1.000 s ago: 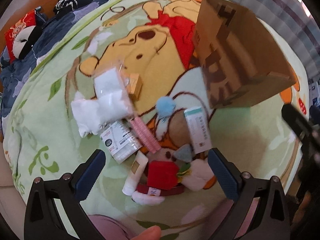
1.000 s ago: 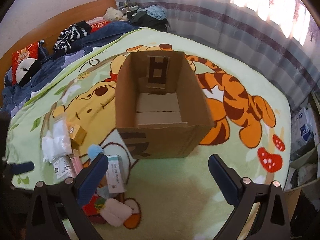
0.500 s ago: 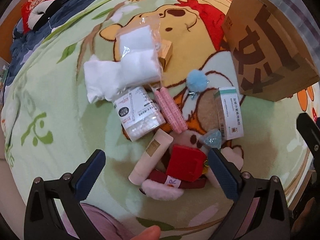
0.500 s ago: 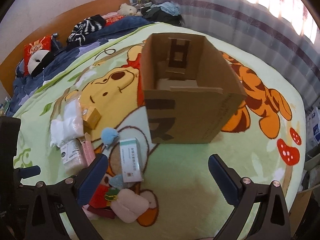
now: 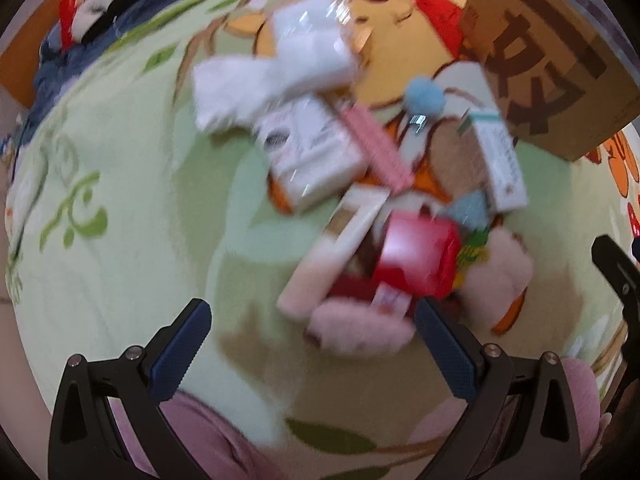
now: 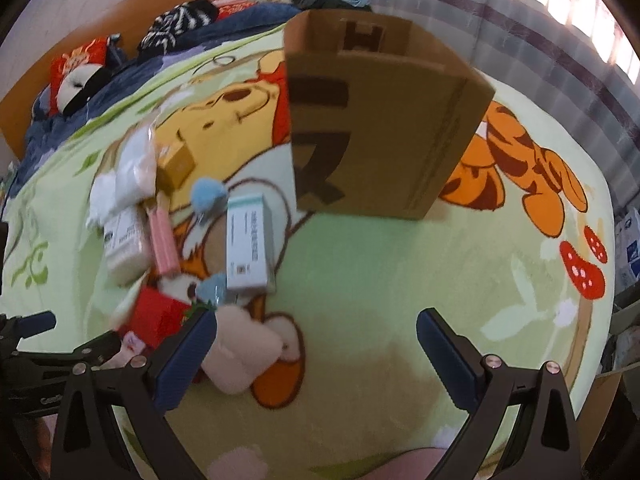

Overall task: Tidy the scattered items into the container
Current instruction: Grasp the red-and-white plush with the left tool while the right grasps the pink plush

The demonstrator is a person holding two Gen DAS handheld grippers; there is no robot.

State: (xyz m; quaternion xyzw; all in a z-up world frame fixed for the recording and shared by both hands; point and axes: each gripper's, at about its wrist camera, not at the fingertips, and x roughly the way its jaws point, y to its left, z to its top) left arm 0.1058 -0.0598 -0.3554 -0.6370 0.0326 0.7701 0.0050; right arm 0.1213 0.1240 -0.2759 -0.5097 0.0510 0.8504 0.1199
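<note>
While the left view is motion-blurred, both tongs read clearly: left tongs (image 5: 312,320) spread wide with nothing between the blue pads, right tongs (image 6: 316,330) also wide and empty. Everything sits on a cartoon blanket (image 6: 380,280) covering a bed. Cardboard box (image 6: 380,120) stands upright at 12 o'clock in the right view, open top facing away, dark print on its near wall; in the left view it sits at 2 o'clock. Scattered pile lies at 9 to 10 o'clock of the right view, just beside the box but outside it. White carton with green stripe (image 6: 249,246) is nearest the box, blue pompom (image 6: 208,192) touching its top left corner. Pink comb (image 6: 164,240) lies left of the carton, beside a white label box (image 6: 124,244). White cloth pack (image 6: 124,176) and small yellow box (image 6: 176,164) sit at the far end. Red box (image 5: 418,256) sits at centre of the left view, cream tube (image 5: 340,252) along its left side, pink plush (image 5: 360,328) below it and just above the left tongs. Left tool shows at 8 o'clock in the right view.
</note>
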